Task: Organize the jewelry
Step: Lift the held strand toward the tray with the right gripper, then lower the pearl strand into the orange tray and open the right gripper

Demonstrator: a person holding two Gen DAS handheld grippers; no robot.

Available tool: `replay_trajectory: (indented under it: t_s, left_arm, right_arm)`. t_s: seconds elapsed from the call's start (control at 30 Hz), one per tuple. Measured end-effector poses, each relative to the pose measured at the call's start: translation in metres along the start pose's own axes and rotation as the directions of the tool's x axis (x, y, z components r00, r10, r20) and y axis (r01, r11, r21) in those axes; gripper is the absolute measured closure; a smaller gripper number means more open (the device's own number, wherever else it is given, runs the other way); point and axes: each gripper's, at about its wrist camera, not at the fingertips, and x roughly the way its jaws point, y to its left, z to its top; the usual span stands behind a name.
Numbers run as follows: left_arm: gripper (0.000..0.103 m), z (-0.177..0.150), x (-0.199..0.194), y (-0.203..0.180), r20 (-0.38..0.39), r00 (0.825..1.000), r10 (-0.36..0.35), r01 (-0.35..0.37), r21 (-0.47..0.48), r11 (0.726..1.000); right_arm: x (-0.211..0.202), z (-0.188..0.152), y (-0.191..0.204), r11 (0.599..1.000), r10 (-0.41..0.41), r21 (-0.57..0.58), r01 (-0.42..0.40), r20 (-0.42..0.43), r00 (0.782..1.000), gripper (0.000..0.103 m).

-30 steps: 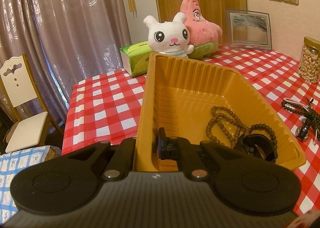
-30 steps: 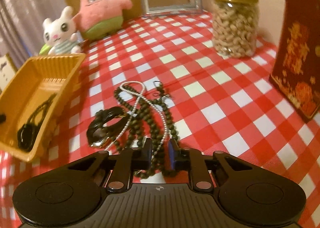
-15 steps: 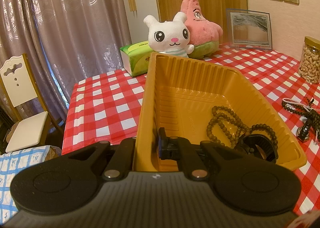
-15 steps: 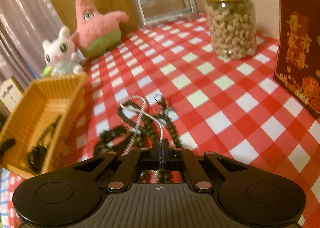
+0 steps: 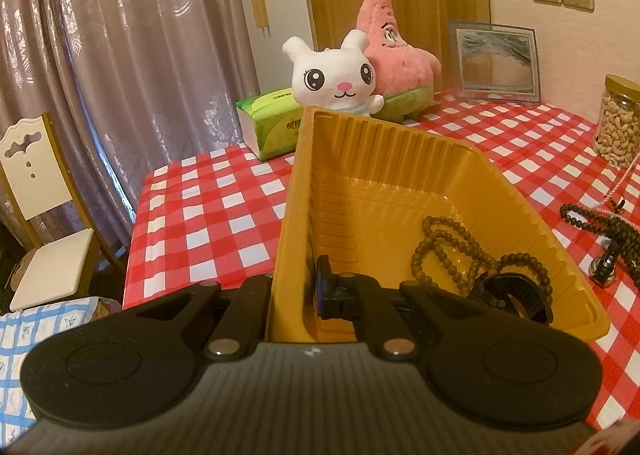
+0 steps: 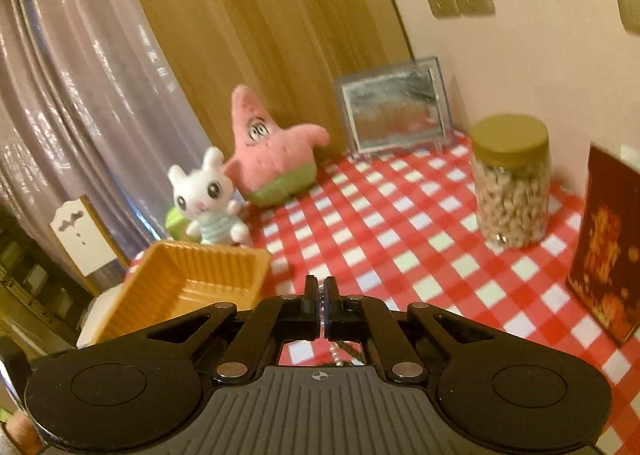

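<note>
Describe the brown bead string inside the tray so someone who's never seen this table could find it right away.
Start at the red-and-white checked tablecloth and find the ribbed yellow plastic tray standing on it, in front of the white plush rabbit. On the tray's floor lies a looped string of small round brown wooden beads. Beside it sits a black ring-shaped band; the dark bead strands lie outside the tray, on the cloth.

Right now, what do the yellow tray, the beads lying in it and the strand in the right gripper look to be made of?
Yellow tray: thin moulded plastic, judging by its ribbed walls and soft sheen. Beads: probably wood, brown, matte and round, though dark stone is possible. Strand pinched in the right gripper: small pale glossy beads, pearl-like, possibly plastic or metal; too blurred to settle.
</note>
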Motion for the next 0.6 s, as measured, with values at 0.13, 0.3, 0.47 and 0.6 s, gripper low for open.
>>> replay_trajectory:
  t_s: [0.13,0.3,0.47,0.6]
  left_arm:
    - [0.099,0.002,0.000,0.000,0.007,1.000,-0.004,0.004,0.004,1.000]
    - [0.099,0.002,0.000,-0.001,0.008,1.000,-0.006,0.006,0.004,1.000]
    - [0.099,0.002,0.000,-0.001,0.008,1.000,-0.008,0.008,0.004,1.000]
    - [0.099,0.002,-0.001,-0.002,0.009,1.000,-0.012,0.012,0.004,1.000]
  right_arm:
    - [-0.009,0.010,0.010,1.000,0.009,-0.016,-0.008,0.019,1.000,0.101]
    - [-0.017,0.017,0.019,0.999,0.024,-0.028,-0.024,0.024,0.999,0.101]
    - [-0.026,0.024,0.030,0.999,0.041,-0.038,-0.040,0.033,0.999,0.101]
    - [-0.032,0.032,0.041,0.997,0.069,-0.046,-0.067,0.040,0.997,0.101]
